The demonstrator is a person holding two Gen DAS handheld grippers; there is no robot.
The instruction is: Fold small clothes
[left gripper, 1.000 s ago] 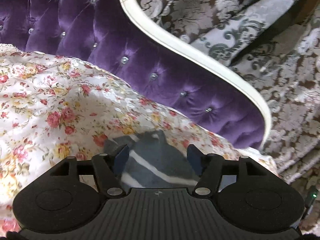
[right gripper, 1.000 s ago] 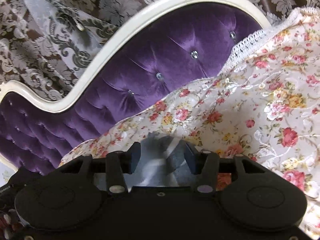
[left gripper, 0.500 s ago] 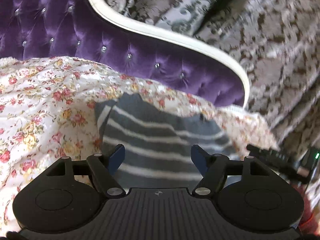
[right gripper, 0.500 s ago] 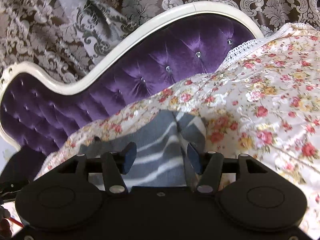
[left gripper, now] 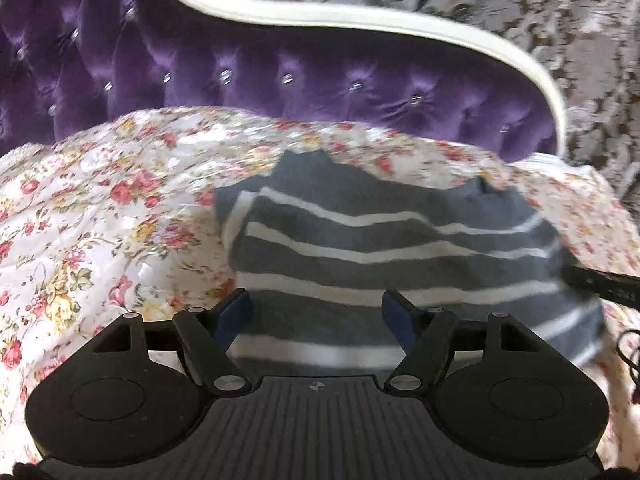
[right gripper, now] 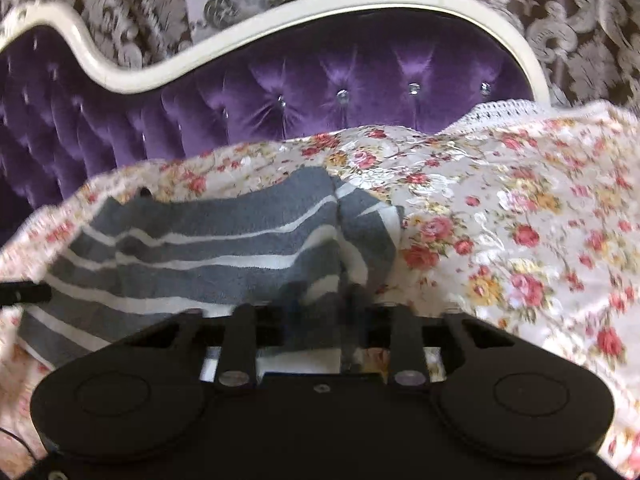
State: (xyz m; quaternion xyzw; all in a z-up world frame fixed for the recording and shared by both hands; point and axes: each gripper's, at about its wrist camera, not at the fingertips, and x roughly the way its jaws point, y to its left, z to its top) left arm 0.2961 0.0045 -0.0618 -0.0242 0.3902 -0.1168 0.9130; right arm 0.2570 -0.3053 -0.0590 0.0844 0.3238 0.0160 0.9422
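Your spread left gripper [left gripper: 316, 316] has pulled back from the striped garment [left gripper: 392, 256], now lying flat; right gripper [right gripper: 320, 312] too blurred to judge.

L gripper [left gripper: 316, 316]: matte black ribbed body, two round housings, silver pivot screws, blue pads [left gripper: 234, 316]. R gripper [right gripper: 320, 312]: black, smooth, same screws.

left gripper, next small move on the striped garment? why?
Probably ease the left gripper forward and down to the near hem of the striped garment before closing. Its jaws stand wide apart over the cloth, holding nothing. The garment lies spread on the floral cover, one end bunched before the right gripper, whose blurred fingertips leave its grip unclear.
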